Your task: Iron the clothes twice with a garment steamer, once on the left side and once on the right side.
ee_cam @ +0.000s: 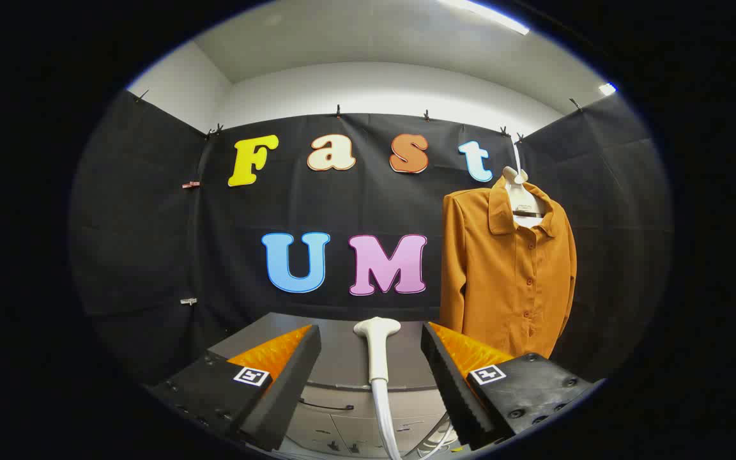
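An orange shirt (pixel 508 275) hangs on a hanger against the booth wall, beyond the gripper (pixel 371 358) and off past its right finger, still to be steamed on either side. The fingers stand wide apart, touching nothing, with the steamer head (pixel 377 348) upright between them and just ahead, its hose (pixel 386 421) trailing down. The grab should go best squarely on the handle below the head, clear of the hose.
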`<state>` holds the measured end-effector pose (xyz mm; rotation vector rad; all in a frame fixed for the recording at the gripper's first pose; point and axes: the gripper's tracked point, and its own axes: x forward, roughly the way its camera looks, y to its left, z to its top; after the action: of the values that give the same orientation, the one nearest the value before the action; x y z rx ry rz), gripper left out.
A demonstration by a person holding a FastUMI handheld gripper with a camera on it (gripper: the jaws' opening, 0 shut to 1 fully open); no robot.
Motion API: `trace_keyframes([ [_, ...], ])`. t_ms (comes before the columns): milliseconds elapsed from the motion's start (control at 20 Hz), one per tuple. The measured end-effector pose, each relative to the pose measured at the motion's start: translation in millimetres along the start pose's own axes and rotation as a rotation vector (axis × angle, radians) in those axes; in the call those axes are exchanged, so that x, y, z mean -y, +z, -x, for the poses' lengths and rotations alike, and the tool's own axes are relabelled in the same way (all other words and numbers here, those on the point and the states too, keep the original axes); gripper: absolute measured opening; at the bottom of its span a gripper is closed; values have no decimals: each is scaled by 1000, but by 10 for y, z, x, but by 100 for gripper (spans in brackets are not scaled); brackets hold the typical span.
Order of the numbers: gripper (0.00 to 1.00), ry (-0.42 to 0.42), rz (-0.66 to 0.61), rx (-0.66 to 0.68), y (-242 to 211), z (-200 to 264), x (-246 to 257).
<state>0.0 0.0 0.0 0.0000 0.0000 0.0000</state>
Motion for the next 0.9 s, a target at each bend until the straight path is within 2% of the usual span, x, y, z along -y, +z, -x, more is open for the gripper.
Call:
trace_keyframes([
  [900,98,-3,15,-2,-4,-54,-63],
])
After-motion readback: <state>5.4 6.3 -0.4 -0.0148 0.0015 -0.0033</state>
